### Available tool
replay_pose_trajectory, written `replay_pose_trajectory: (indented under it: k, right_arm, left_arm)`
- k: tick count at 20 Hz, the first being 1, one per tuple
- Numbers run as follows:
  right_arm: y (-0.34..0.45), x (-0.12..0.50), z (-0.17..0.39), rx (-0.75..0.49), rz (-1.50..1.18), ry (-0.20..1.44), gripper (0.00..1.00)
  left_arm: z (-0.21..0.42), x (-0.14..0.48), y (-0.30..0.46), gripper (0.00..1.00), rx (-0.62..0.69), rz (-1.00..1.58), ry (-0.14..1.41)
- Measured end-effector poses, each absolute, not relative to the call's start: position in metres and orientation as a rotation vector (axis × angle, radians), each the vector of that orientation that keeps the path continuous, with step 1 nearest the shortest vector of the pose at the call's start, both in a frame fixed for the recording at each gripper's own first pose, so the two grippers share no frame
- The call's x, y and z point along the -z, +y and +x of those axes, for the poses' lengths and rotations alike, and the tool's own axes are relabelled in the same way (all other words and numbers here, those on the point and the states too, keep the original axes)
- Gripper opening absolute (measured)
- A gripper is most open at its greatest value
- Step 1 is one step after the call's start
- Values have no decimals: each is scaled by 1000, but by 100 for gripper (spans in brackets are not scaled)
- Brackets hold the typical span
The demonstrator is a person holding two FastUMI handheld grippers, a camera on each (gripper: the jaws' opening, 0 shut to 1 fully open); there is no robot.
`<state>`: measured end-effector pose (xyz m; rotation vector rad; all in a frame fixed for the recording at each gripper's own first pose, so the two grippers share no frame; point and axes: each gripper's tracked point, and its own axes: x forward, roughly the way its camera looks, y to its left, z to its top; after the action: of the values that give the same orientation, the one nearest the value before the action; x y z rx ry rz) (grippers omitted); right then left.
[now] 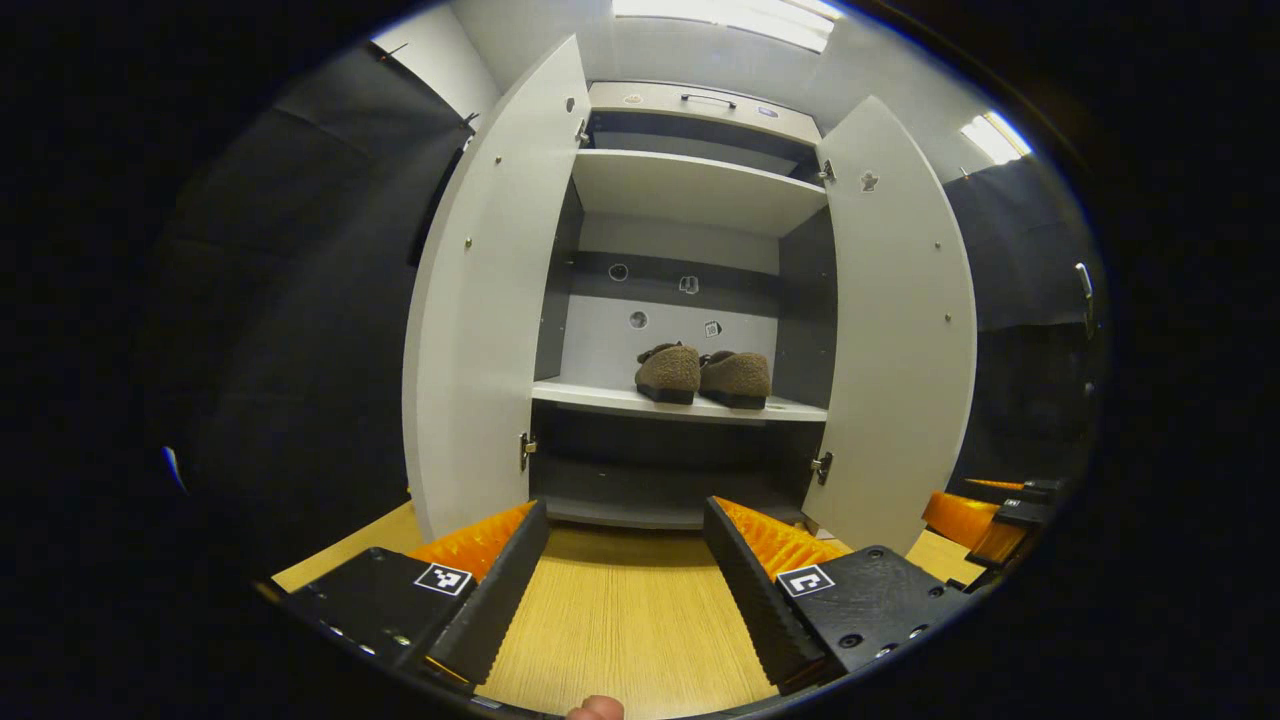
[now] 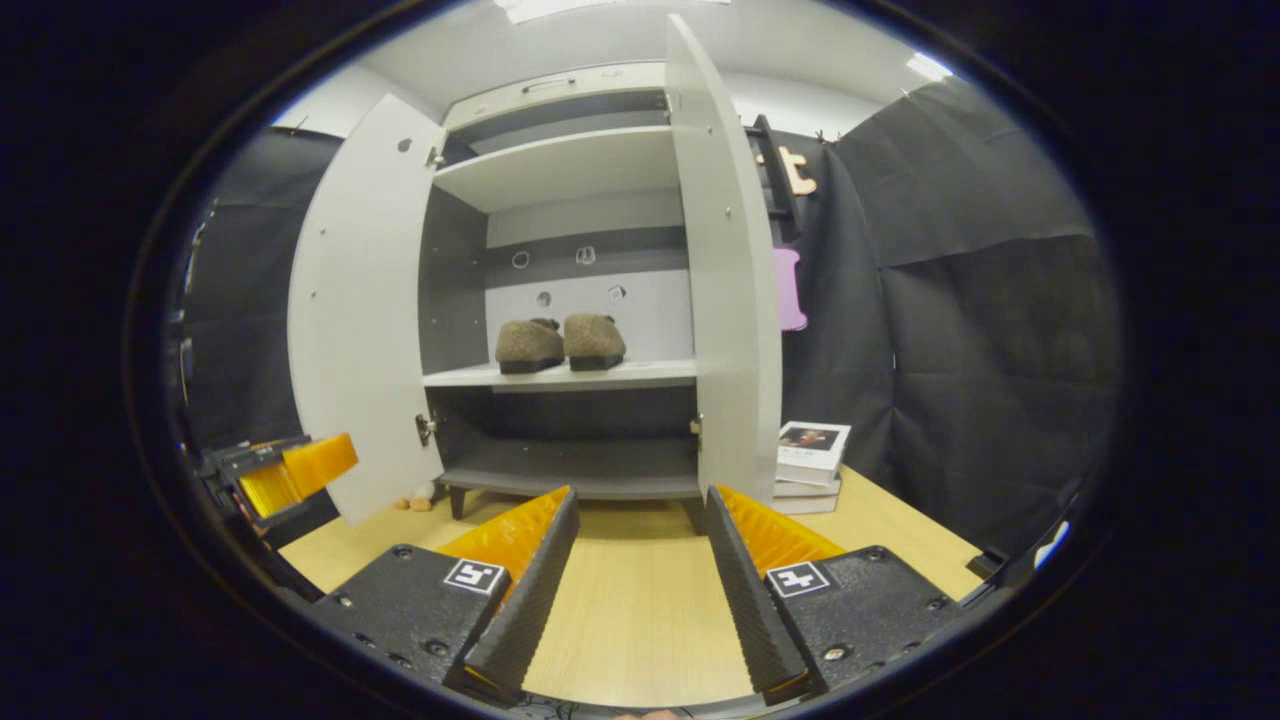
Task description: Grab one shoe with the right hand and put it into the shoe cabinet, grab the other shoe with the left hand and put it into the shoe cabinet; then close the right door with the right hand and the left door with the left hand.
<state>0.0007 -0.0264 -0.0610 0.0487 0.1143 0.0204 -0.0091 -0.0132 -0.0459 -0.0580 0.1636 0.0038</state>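
Shoes: two brown shoes (image 1: 700, 375) are sitting side by side, touching, on the middle shelf (image 1: 590, 397) of the cabinet (image 1: 690, 190), toward its right half; in the right gripper view the pair (image 2: 560, 343) is sitting left of centre
Shelf room: bare shelf is lying left of the pair, and the heels are sitting just back from the front edge
Left door: the left door (image 1: 480, 300) is standing wide open, its free edge pointing out toward the camera
Right door: the right door (image 1: 900, 320) is also standing open; in the right gripper view it (image 2: 725, 270) is showing nearly edge-on, just ahead of that claw
Left claw: the left claw (image 1: 625, 580) is hanging open and holding nothing, fingers spread over bare desk (image 1: 620, 620), facing the gap between the doors
Right claw: the right claw (image 2: 640, 570) is likewise gaping and empty above the desk, near the right door's lower edge
Other claw: each view is catching the other claw off to its side, low beside the doors
Books: a small stack of books (image 2: 810, 465) is lying on the desk just right of the right door, against the black cloth
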Motion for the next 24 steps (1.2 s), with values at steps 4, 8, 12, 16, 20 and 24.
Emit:
replay_pose_trajectory:
  k: [4, 8, 12, 16, 20, 24]
  right_arm:
    - [-54, -11, -2, 3, 67, -6, 81]
    - [-93, -76, -6, -10, 91, -66, 83]
    - [-148, -136, 5, 74, 39, -154, 83]
    - [-175, -175, 36, 106, -8, -168, 85]
    - [-187, -190, 74, 108, -37, -159, 89]
    - [-187, -184, 95, 105, -22, -137, 89]
  left_arm:
    - [-5, 36, -21, 95, 24, -16, 120]
    - [-7, 39, -31, 95, 49, -18, 129]
    - [-8, 38, -34, 95, 65, -6, 131]
    - [-10, 39, -34, 95, 70, -2, 139]
    - [-11, 41, -34, 95, 60, -6, 148]
    - [-15, 44, -33, 95, 47, 6, 160]
